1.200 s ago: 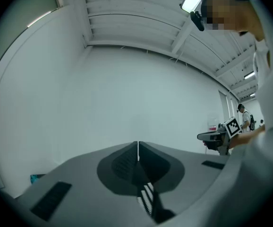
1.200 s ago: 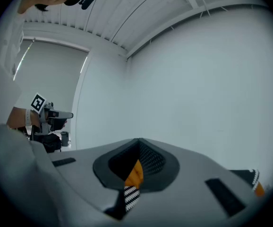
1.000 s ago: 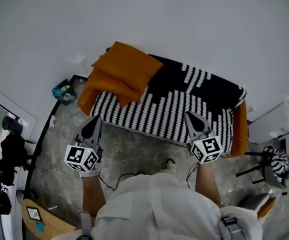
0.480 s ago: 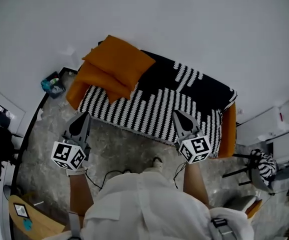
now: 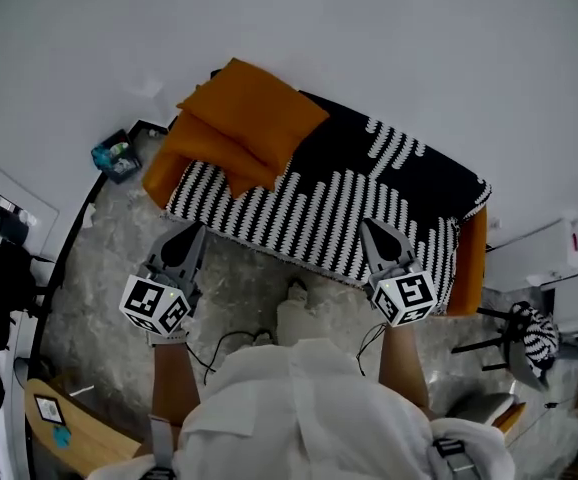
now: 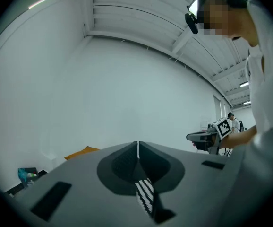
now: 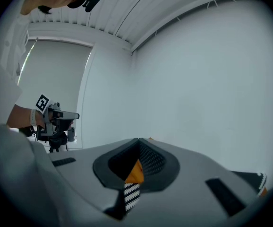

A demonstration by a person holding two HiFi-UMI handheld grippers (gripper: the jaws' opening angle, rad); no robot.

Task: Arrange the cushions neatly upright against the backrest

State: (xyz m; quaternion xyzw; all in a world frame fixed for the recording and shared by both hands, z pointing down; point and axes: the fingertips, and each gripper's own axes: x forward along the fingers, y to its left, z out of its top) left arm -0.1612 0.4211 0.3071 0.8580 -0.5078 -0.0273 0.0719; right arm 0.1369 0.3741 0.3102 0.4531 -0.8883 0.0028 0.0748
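Both forearms reached forward side by side, the left gripper (image 5: 188, 236) and right gripper (image 5: 375, 230) level, just short of the striped sofa's (image 5: 349, 208) near edge. Each gripper's jaws were together and empty. The orange cushions (image 5: 249, 128) lay piled at the sofa's far left end.

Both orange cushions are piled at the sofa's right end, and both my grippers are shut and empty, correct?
No: the orange cushions are piled at the left end of the sofa, as the head view shows. The rest stands: the left gripper and the right gripper are both shut and empty.
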